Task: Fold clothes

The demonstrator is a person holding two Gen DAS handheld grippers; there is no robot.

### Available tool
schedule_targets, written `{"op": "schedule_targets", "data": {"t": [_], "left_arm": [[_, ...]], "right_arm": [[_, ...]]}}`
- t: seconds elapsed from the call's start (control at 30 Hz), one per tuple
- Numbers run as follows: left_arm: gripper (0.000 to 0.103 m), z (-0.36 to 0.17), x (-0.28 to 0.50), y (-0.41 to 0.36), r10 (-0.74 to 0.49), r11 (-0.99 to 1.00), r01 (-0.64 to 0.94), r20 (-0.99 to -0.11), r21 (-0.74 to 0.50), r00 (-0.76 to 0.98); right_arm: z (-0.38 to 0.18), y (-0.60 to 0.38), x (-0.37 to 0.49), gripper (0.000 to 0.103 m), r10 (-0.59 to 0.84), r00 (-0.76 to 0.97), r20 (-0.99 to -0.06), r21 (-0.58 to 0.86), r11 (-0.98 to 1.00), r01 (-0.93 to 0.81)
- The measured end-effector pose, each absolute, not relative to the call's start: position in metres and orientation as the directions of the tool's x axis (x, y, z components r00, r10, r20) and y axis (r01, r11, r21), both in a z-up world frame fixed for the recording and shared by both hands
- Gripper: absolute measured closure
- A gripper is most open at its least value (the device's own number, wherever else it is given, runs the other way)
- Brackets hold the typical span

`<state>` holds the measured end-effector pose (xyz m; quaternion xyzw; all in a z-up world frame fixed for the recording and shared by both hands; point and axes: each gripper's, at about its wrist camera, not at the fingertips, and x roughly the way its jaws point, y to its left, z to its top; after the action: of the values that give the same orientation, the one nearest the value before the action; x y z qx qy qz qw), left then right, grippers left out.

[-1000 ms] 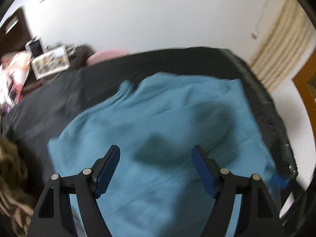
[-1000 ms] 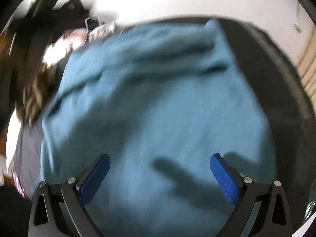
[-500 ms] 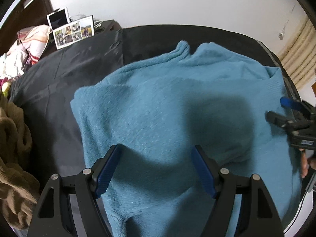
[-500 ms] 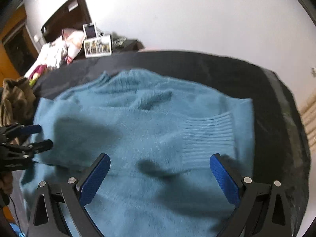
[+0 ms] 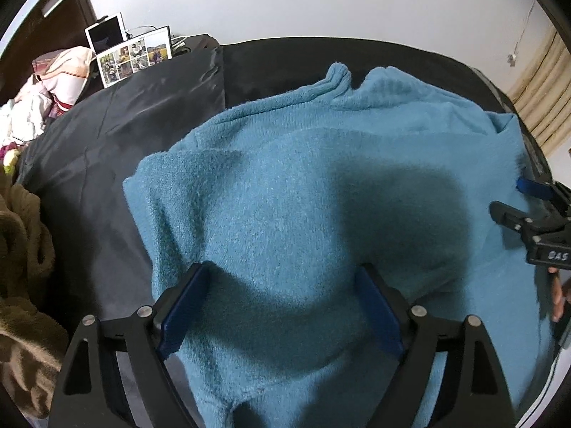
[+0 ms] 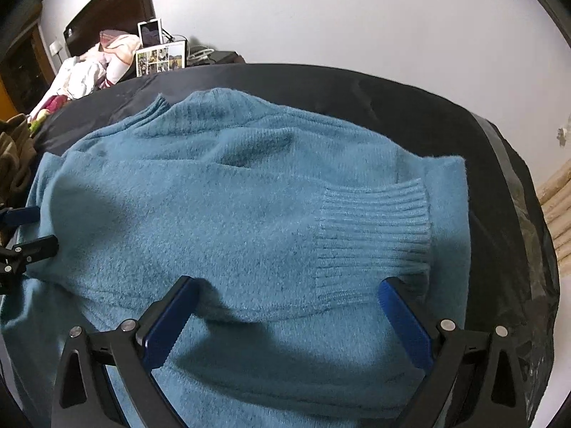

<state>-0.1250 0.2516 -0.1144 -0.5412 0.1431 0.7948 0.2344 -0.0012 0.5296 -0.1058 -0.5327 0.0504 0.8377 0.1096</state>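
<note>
A teal knitted sweater [image 5: 292, 192] lies on a black-covered table [image 5: 117, 135], collar at the far side and sleeves folded across its body. A ribbed cuff [image 6: 374, 239] lies on its right part. My left gripper [image 5: 282, 306] is open and empty, low over the sweater's near left part. My right gripper [image 6: 285, 317] is open and empty over the near right part, just short of the cuff. Each gripper shows in the other's view, the right one [image 5: 528, 207] at the sweater's right edge, the left one [image 6: 21, 228] at its left edge.
A brown fuzzy garment [image 5: 25, 267] is heaped at the table's left edge. A photo print [image 5: 135, 57], a tablet [image 5: 105, 32] and a pile of clothes [image 5: 43, 85] stand at the far left. A white wall [image 6: 339, 18] and a curtain [image 5: 539, 107] lie beyond.
Both grippers have swung and steadied after a blurred motion, now hovering low over the sweater. The sweater lies with sleeves folded in. Both stay open.
</note>
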Motion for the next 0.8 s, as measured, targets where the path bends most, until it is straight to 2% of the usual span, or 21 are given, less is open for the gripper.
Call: {"op": "schedule_targets", "data": {"t": [0.1, 0.4, 0.8], "left_arm": [[0.016, -0.11, -0.113, 0.249, 0.185, -0.853, -0.522, -0.928, 0.012, -0.323], [0.015, -0.103, -0.055, 0.223, 0.179, -0.862, -0.507, -0.931, 0.007, -0.317], [0.015, -0.104, 0.041, 0.177, 0.152, -0.886, -0.463, -0.939, 0.009, -0.308]], "right_arm": [[-0.099, 0.528, 0.01, 0.001, 0.116, -0.389, -0.914, -0.014, -0.966, -0.256], [-0.091, 0.495, 0.097, 0.001, 0.072, -0.371, -0.926, -0.016, -0.988, -0.151], [-0.097, 0.489, 0.217, 0.001, 0.06, -0.337, -0.94, 0.004, -0.982, -0.186]]}}
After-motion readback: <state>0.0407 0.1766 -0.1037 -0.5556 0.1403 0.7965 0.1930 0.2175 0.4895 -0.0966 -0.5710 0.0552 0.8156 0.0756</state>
